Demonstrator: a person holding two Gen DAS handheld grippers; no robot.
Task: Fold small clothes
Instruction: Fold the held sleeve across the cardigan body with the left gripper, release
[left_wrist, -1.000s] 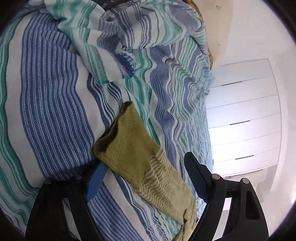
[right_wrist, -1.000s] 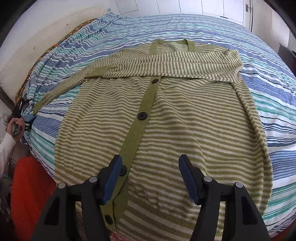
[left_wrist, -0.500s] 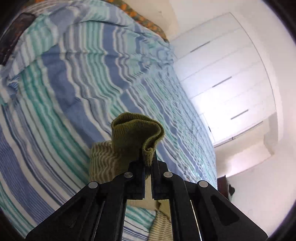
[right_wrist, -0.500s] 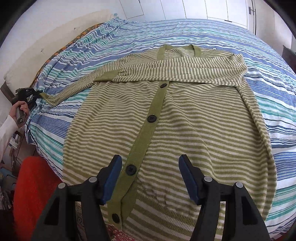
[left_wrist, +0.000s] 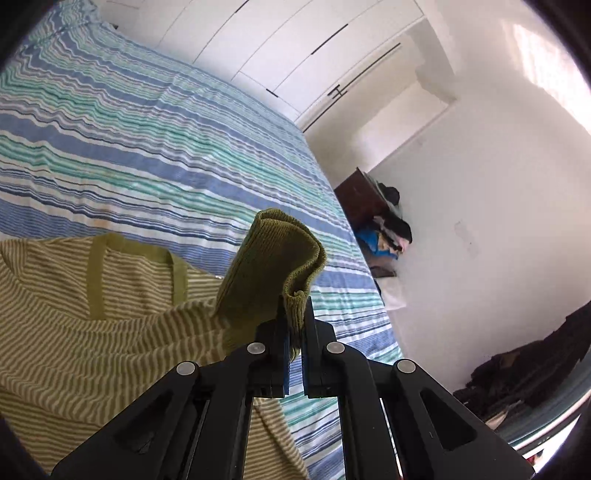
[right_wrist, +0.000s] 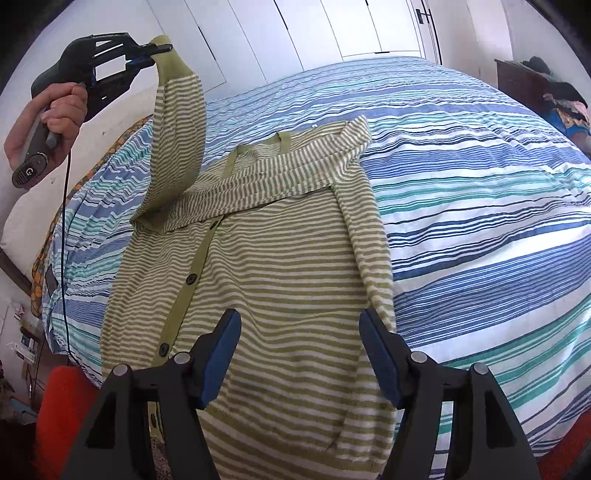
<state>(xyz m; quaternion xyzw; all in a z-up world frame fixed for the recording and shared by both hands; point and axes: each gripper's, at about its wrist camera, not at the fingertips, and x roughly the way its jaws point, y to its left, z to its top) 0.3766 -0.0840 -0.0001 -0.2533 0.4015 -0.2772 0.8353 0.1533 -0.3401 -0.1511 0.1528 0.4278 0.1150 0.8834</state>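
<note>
A green-and-white striped cardigan (right_wrist: 266, 280) lies buttoned, front up, on the striped bed (right_wrist: 480, 177). Its right sleeve is folded across the chest. My left gripper (left_wrist: 293, 328) is shut on the solid green cuff (left_wrist: 273, 266) of the left sleeve. In the right wrist view the left gripper (right_wrist: 159, 50) holds that sleeve (right_wrist: 177, 140) high above the cardigan's left shoulder. My right gripper (right_wrist: 299, 354) is open and empty, hovering over the cardigan's lower hem.
White wardrobe doors (left_wrist: 303, 48) stand beyond the bed. A dark wooden stand with piled clothes (left_wrist: 384, 218) sits by the bed's far corner. Something red (right_wrist: 62, 417) lies below the bed's near-left edge. A cable (right_wrist: 66, 258) hangs from the left gripper.
My left gripper closed on the sleeve cuff at the bed's left edge, then lifted it and swung it toward the cardigan's body. My right gripper stayed open, drifting slightly.
</note>
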